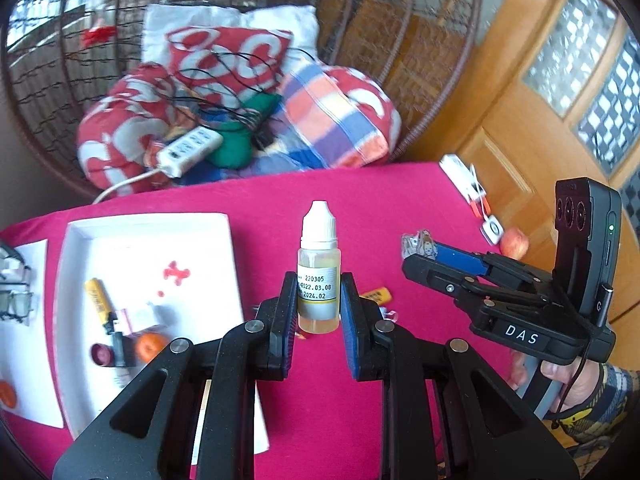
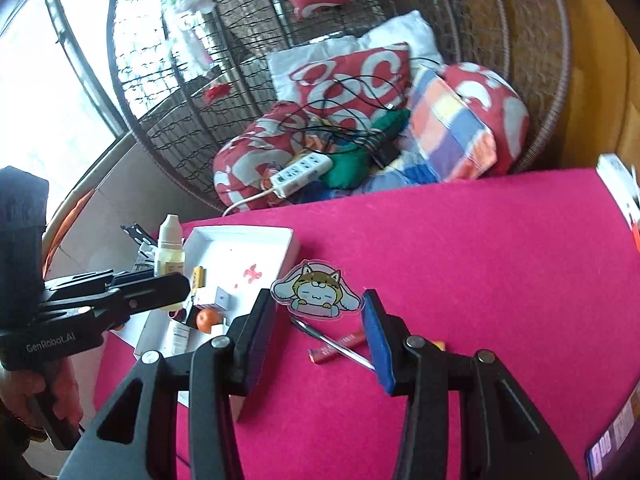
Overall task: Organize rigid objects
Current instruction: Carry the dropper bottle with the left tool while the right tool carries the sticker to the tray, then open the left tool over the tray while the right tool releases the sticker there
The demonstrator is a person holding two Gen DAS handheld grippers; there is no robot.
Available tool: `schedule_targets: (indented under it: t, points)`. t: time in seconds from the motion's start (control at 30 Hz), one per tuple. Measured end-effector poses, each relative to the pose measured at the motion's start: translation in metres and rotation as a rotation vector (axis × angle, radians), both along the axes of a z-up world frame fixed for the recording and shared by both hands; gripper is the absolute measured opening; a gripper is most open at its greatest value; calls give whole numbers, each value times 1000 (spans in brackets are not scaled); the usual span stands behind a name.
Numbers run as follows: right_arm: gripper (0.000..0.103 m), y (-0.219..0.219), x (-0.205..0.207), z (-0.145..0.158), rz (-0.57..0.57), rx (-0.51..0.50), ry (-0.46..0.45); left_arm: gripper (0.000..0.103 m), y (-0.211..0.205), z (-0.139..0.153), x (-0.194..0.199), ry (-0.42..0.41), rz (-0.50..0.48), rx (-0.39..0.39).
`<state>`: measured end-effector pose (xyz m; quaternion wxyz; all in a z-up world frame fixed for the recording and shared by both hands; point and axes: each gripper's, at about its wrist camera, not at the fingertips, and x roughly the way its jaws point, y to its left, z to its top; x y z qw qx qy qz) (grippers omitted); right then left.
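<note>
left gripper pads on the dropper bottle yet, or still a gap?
Touching. The left wrist view shows both pads of the left gripper pressed flush against the sides of the dropper bottle, which stands upright between them with no gap visible.

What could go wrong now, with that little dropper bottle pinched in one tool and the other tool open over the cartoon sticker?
The dropper bottle is held only around its lower body by the left gripper, so it might tip or slip. The white tray already holds several things, so setting it down may knock them. The cartoon sticker looks flat, and the right gripper may struggle to pinch it.
</note>
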<state>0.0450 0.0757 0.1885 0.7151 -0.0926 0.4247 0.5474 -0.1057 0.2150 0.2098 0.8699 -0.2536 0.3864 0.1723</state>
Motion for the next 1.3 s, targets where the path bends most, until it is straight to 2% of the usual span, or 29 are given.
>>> schedule_targets:
  t: [0.27,0.7,0.87,1.07,1.3]
  points:
    - [44,50,-33,42,102,42,-126,19,38,11,-50,-55,102,0]
    - [44,91,-71,53,172,50,-93,19,78,24,-116,-84,229,42]
    - [44,108,-82,53,196,37,-67,19,88,17,-127,-15,267,85]
    - [44,127,-94,25,208,-47,-17,20,92,-10,-125,83,257,86]
    - [44,133,-106,9,202,-113,-12,20,96,-31,-121,114,229,64]
